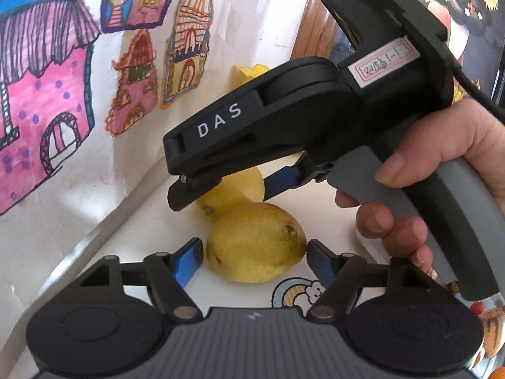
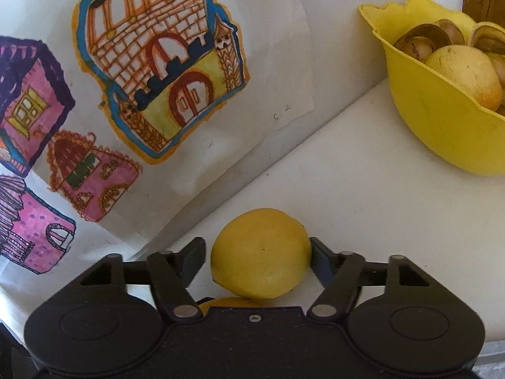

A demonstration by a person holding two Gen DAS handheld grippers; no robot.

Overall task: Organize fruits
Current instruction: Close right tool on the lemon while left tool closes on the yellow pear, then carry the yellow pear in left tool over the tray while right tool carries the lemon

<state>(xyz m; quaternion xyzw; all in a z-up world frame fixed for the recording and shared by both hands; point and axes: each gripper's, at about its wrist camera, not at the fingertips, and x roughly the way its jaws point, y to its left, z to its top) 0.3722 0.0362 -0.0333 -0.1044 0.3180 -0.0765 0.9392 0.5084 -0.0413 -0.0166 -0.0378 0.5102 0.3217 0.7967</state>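
Worrying mostly about a roll-away here: we've got two lemons touching each other on the white desk (image 2: 363,208), and both are round and smooth, so if either pair of tongs closes off-centre the fruit probably squirts out sideways and knocks its neighbour along.

Our left tongs (image 1: 254,254) are spread around the near lemon (image 1: 255,243). The right pad looks like it's just touching the skin, while the left pad stands a little apart, so no real pinch yet.

Our right tongs (image 2: 257,259) are spread around the far lemon (image 2: 262,252) the same way, with the right pad touching or nearly so and a gap on the left.

Crowding is the other risk, since the right tool hangs right above the left one's fruit. The yellow bowl (image 2: 442,126) sits well apart, already holding fruit, so landing room looks tight.
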